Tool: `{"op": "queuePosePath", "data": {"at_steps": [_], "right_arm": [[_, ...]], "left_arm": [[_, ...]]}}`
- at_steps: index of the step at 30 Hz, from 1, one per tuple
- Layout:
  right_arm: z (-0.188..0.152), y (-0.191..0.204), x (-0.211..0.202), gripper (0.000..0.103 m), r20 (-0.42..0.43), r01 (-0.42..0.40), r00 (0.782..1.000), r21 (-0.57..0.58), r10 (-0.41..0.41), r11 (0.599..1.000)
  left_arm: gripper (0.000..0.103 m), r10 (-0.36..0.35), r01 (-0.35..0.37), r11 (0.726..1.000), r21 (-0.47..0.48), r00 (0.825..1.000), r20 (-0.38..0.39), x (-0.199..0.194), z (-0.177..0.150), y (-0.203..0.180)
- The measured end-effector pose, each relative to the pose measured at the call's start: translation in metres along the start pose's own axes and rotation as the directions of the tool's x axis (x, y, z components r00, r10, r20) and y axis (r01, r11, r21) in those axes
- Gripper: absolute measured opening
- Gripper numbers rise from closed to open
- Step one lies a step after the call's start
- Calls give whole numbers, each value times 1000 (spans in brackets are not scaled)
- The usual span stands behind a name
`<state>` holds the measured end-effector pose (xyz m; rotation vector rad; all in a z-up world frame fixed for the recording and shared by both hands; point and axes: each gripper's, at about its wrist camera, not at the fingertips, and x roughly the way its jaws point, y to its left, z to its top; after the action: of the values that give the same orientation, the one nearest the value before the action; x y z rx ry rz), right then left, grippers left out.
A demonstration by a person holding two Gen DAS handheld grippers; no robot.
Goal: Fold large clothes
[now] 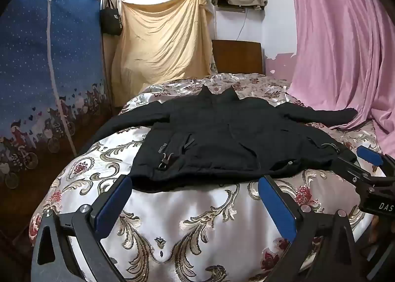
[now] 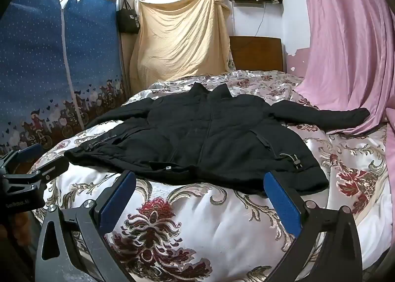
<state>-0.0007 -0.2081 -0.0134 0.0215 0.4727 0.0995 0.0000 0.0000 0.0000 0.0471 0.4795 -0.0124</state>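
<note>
A black jacket (image 1: 222, 138) is spread flat, sleeves out, across the bed (image 1: 197, 220) near its foot edge — both left gripper (image 1: 195, 198) and right gripper (image 2: 200, 195) are held with jaws released, nothing grasped.

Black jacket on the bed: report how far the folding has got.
Done: the black jacket lies spread flat on the floral bedspread, sleeves out. In hand: nothing; the left gripper and right gripper hover open before its hem. Left: every fold.
</note>
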Motion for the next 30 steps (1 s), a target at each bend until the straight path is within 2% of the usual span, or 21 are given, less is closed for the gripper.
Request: {"op": "queuePosePath", "data": {"at_steps": [30], "right_arm": [[-2, 0, 0, 102, -2, -5, 1000, 9, 5, 1000]], "left_arm": [[103, 7, -7, 1000, 12, 1000, 11, -1, 0, -1]]}}
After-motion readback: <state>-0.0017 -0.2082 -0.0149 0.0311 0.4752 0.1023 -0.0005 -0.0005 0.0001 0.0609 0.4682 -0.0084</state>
